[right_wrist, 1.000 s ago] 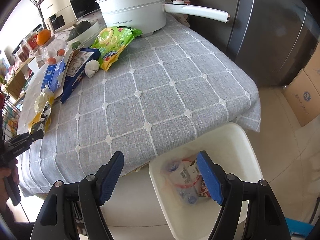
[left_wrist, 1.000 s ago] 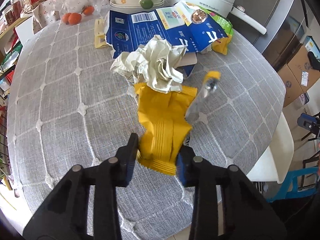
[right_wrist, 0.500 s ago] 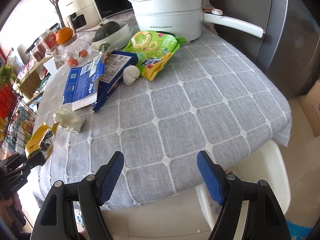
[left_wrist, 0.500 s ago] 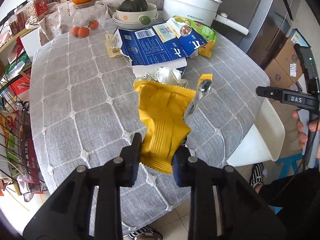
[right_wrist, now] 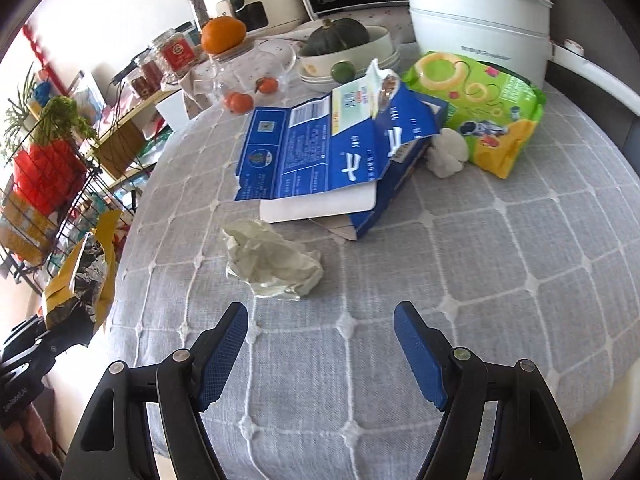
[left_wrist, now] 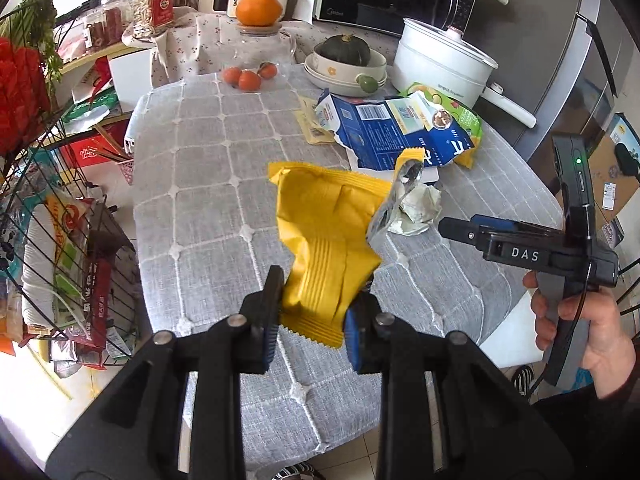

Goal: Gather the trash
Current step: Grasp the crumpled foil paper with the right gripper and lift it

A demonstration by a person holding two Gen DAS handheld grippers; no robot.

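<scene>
The yellow snack wrapper (left_wrist: pixel 332 236) is torn open, with silver foil showing, and it stands upright above the table. A crumpled pale paper ball (right_wrist: pixel 272 260) lies on the grey cloth, just before the flattened blue carton (right_wrist: pixel 332 152) and a green snack bag (right_wrist: pixel 488 112).

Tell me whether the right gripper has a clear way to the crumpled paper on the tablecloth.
Probably yes. The right gripper is open and empty, and the crumpled paper lies just ahead of it with only bare tablecloth between. The blue carton sits behind the paper, not in the way.
</scene>
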